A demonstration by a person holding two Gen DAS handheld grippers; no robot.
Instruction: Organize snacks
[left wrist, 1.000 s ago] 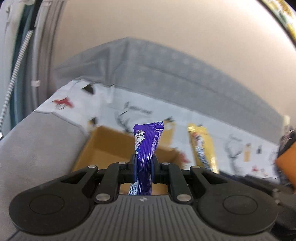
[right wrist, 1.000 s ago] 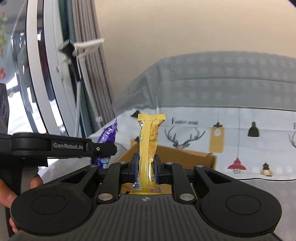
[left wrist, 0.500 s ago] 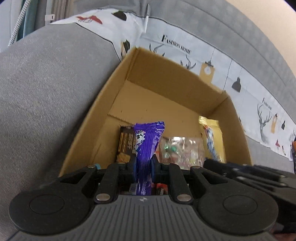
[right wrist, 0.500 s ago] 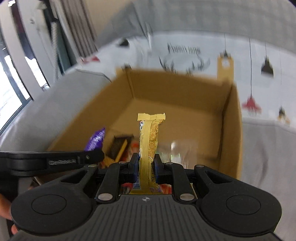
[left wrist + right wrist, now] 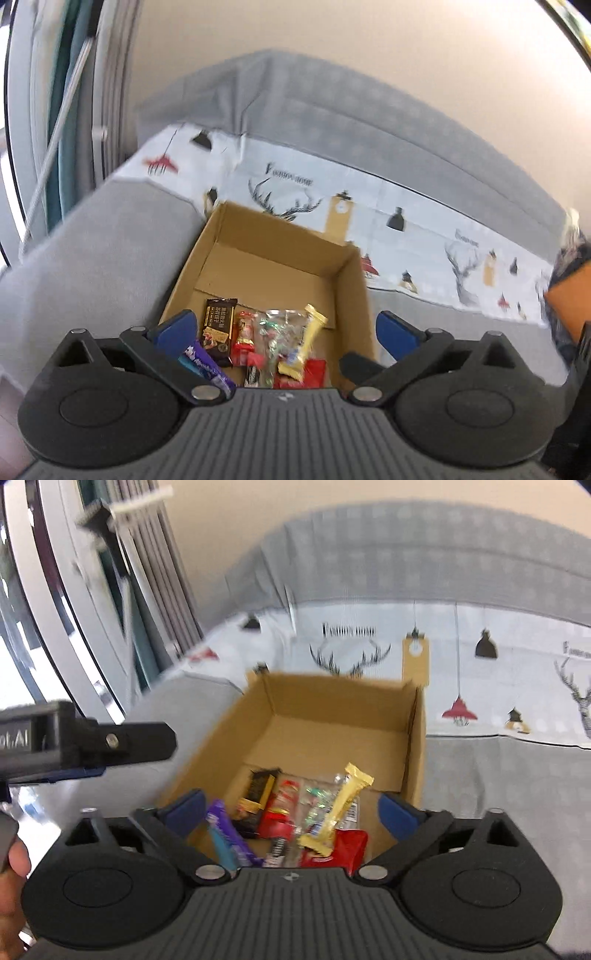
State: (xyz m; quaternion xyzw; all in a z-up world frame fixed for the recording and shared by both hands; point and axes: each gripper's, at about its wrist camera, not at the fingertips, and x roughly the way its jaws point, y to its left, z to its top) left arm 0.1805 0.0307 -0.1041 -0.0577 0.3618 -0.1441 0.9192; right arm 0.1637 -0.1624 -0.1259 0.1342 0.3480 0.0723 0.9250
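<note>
Both of your grippers have just been opening, and nothing sits between the jaws of either: the left gripper [image 5: 286, 330] and the right gripper [image 5: 291, 808] are spread wide and hang over the near end of the cardboard box [image 5: 332, 686]. The purple bar [image 5: 225, 834] lies in the box by its near left corner, against the left wall; the yellow bar [image 5: 338, 808] lies tilted on top of the pile near the right wall, its upper end raised. With them are a dark brown bar [image 5: 218, 326], red packets [image 5: 275, 818] and a clear packet [image 5: 275, 332]; the far half of the box floor is bare. Risks, as judged: the box rests on a soft grey sofa [image 5: 92, 258], so a finger catching its near rim as you withdraw could tip or slide it. The yellow bar, lying propped on the loose pile, could slip. Both grippers crowd the same end, with the left one close beside the right in the right wrist view, so they may knock together.
</note>
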